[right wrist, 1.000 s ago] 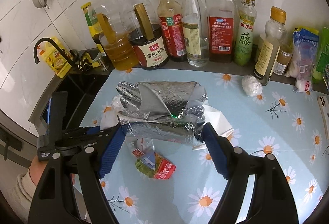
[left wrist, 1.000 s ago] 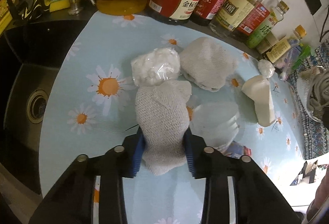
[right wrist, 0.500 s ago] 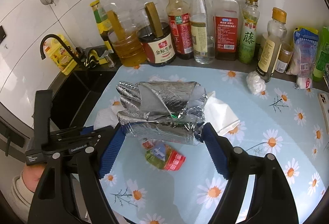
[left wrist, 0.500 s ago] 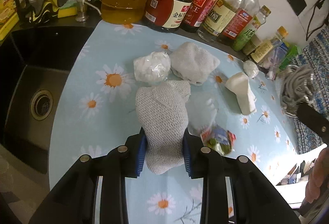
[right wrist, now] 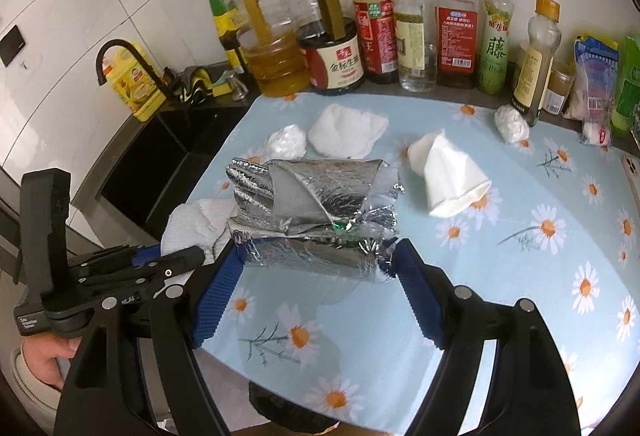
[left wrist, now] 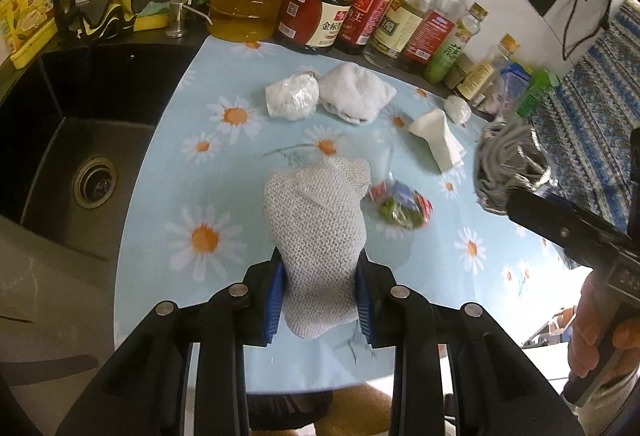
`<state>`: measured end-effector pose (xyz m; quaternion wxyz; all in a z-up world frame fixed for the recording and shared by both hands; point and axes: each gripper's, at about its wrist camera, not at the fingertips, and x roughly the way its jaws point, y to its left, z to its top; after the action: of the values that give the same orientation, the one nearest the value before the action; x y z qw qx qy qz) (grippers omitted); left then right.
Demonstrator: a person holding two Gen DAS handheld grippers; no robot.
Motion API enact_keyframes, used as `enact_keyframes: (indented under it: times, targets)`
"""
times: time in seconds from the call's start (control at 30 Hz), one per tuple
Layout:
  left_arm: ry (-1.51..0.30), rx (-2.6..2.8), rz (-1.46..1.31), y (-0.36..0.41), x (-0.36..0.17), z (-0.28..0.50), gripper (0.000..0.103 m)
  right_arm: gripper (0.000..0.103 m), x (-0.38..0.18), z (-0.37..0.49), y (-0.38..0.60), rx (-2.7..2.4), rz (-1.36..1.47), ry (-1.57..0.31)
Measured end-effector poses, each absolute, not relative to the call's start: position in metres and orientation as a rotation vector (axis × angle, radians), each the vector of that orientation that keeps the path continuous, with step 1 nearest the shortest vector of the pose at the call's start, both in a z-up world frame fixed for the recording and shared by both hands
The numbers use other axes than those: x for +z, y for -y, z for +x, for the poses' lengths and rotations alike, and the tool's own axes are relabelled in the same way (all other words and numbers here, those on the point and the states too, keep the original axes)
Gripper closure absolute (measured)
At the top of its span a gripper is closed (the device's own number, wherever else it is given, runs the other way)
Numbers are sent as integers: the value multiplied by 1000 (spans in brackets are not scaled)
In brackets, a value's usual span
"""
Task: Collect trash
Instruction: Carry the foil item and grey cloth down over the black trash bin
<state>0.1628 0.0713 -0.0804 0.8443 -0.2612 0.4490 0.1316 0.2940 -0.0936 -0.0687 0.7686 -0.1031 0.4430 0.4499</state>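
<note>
1. I'm holding the left gripper [left wrist: 320, 296] above the daisy tablecloth [left wrist: 208, 236], jaws clamping a grey knitted cloth [left wrist: 316, 224] between the blue pads.
2. I'm carrying a crumpled foil pack [right wrist: 312, 212] in the right gripper [right wrist: 316, 296]; its jaws are pressing on both ends, spread wide.
3. I'm seeing more trash lying on the cloth: a snack wrapper [left wrist: 402, 206] just beside the knitted cloth, a white paper cup [right wrist: 448, 172] on its side, a plastic-wrapped wad [left wrist: 292, 96] touching a white cloth bundle [left wrist: 356, 94].
4. Bottles [right wrist: 376, 16] are lining the back wall; the sink [left wrist: 60, 140] is sitting left of the tablecloth.
</note>
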Motion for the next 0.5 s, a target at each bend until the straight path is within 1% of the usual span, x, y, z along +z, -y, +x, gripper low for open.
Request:
enact_keyframes:
  times: [0.23, 0.5]
  targets:
    - [-937, 245, -530, -52, -72, 129, 74, 26, -74, 261, 103, 967, -235, -962]
    - [-941, 210, -518, -35, -73, 89, 74, 26, -93, 222, 115, 962, -235, -1017]
